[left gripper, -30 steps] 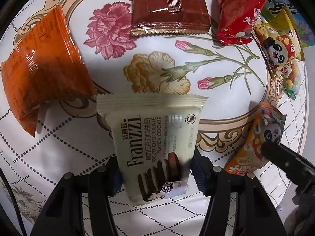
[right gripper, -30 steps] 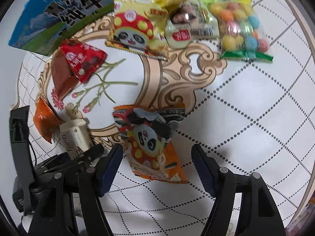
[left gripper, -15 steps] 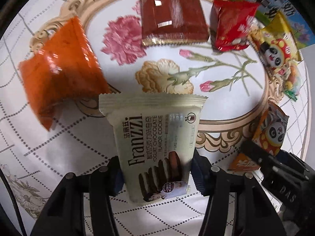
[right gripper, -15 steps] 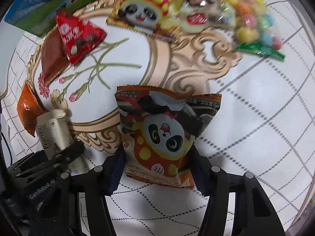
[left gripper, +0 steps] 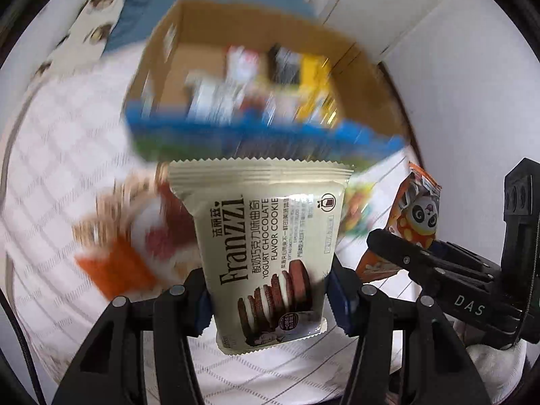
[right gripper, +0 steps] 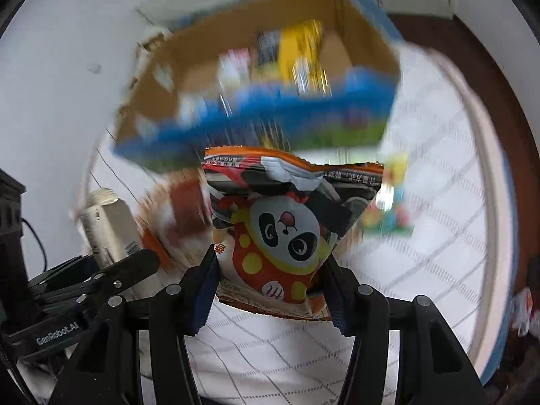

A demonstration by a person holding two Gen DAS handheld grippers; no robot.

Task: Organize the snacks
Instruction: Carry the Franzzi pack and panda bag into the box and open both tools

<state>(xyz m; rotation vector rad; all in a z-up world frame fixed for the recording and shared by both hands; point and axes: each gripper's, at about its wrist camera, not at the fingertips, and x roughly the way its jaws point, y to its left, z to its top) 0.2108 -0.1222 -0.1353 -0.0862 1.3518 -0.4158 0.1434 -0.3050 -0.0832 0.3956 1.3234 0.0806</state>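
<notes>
Checked cloth | L claw pinching glossy cookie pack | R claw closing, pinching crinkly panda pouch

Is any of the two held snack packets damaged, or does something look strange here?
Nothing stands out. The Franzzi cookie packet in the left claw and the panda snack packet in the right claw look intact; everything behind them is blurred.

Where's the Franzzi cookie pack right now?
The Franzzi cookie pack is clamped in the left gripper, centre of the left wrist view, below the open cardboard box; the panda snack bag is to its right.
</notes>
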